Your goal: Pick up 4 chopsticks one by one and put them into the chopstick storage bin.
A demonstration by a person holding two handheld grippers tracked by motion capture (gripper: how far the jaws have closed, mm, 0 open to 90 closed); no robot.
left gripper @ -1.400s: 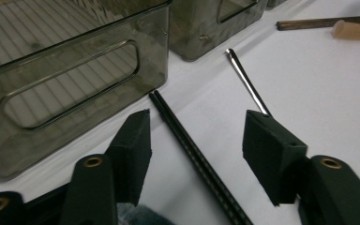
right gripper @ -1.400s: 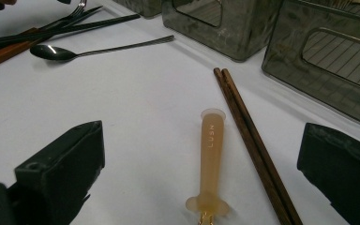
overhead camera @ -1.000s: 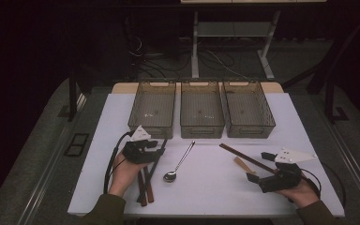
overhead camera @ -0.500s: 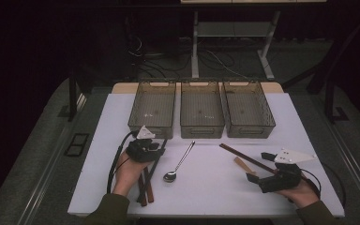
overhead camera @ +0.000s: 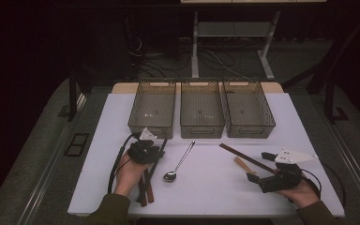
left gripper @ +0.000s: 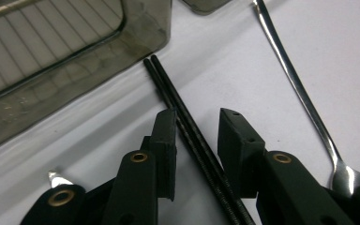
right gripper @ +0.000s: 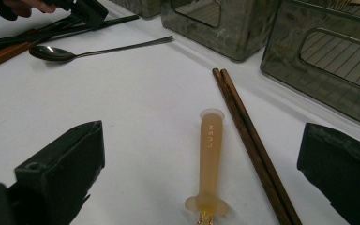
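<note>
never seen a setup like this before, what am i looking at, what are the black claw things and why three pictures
A person sits at a white table holding a hand-operated two-jaw gripper in each hand. One camera looks down from above; the other two ride on the grippers and look along their black jaws.

On the table stand three clear bins in a row, with a metal spoon in front of them. The left gripper has its jaws on either side of a pair of black chopsticks and has just been closing on them, though a gap remains, so nothing is gripped yet. The right gripper rests wide open, with an amber plastic handle and brown chopsticks lying between its jaws.
</note>
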